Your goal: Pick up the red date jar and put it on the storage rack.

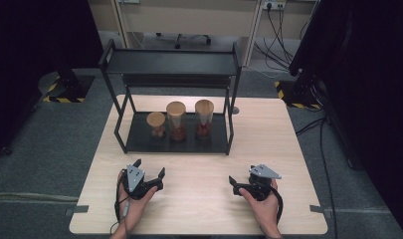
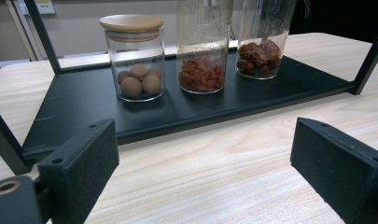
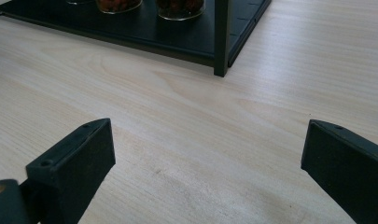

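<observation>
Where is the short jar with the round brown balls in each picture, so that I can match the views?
High view: the short jar is leftmost of three on the black shelf.
Left gripper view: upper left of centre.
Right gripper view: I cannot find it.
Shared landmark: the shelf's black bottom tray.

a: surface (image 1: 199,199) colour?
b: pale wood grain. rack (image 1: 171,62) on it is black.
a: jars?
b: clear glass, tan lids. short jar (image 2: 135,58) holds beige balls, middle jar (image 2: 203,46) orange-red bits, right jar (image 2: 263,39) dark red lumps.
a: left gripper (image 1: 149,174) and right gripper (image 1: 239,183)?
b: black fingers (image 2: 81,163), grey top plates.
</observation>
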`<state>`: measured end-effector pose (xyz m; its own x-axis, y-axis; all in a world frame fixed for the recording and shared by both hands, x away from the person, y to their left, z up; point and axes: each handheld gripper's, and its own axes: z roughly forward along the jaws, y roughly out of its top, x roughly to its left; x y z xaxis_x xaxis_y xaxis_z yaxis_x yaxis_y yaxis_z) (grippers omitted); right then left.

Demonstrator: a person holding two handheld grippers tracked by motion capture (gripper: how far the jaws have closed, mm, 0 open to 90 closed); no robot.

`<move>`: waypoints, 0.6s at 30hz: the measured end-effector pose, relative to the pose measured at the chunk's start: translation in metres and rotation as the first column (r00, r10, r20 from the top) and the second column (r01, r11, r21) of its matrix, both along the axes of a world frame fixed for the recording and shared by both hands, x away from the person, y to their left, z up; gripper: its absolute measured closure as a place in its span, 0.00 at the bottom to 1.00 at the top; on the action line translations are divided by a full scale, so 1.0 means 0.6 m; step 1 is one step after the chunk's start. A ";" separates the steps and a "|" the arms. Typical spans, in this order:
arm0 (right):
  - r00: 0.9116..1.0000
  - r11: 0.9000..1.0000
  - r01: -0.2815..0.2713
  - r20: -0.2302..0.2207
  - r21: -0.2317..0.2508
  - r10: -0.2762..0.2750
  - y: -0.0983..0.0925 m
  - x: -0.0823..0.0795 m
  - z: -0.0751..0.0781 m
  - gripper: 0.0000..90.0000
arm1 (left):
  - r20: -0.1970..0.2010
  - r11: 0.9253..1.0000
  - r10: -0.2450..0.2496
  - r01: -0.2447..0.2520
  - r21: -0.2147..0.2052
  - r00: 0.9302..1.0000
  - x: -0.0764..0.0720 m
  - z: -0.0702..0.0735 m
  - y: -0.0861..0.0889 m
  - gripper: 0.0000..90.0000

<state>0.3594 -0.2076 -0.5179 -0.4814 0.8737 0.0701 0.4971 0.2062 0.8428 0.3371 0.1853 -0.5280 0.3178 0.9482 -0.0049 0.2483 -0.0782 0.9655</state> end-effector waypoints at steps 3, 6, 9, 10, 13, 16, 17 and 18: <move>1.000 1.000 0.003 0.001 0.000 -0.003 -0.002 -0.001 -0.002 0.03 | 0.000 1.000 0.000 0.000 0.000 1.000 0.000 0.000 0.000 0.08; 1.000 1.000 0.005 0.000 0.001 -0.005 -0.003 -0.002 -0.003 0.03 | 0.000 1.000 0.000 0.000 0.001 1.000 0.000 0.000 0.000 0.08; 1.000 1.000 0.010 0.000 0.002 -0.010 -0.005 -0.002 -0.006 0.03 | 0.000 1.000 0.000 0.000 0.000 1.000 0.000 0.000 0.000 0.08; 1.000 1.000 0.011 0.000 0.002 -0.011 -0.005 -0.002 -0.007 0.03 | 0.000 1.000 0.000 0.000 0.000 1.000 0.000 0.000 0.000 0.08; 1.000 1.000 0.015 -0.004 0.002 -0.015 -0.006 -0.003 -0.008 0.03 | 0.000 1.000 0.000 0.000 -0.001 1.000 0.000 0.000 0.000 0.08; 1.000 1.000 0.014 -0.001 0.001 -0.014 -0.006 -0.003 -0.008 0.03 | 0.000 1.000 0.000 0.000 0.000 1.000 0.000 0.000 0.000 0.08; 1.000 1.000 0.014 0.000 0.001 -0.014 -0.006 -0.003 -0.008 0.03 | 0.000 1.000 0.000 0.000 0.000 1.000 0.000 0.000 0.000 0.08; 1.000 1.000 0.015 0.001 0.001 -0.015 -0.006 -0.003 -0.008 0.03 | 0.000 1.000 0.000 0.000 0.000 1.000 0.000 0.000 0.000 0.08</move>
<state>0.3574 -0.2114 -0.5228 -0.4684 0.8807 0.0703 0.4993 0.1982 0.8435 0.3372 0.1853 -0.5280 0.3180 0.9481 -0.0051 0.2487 -0.0782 0.9654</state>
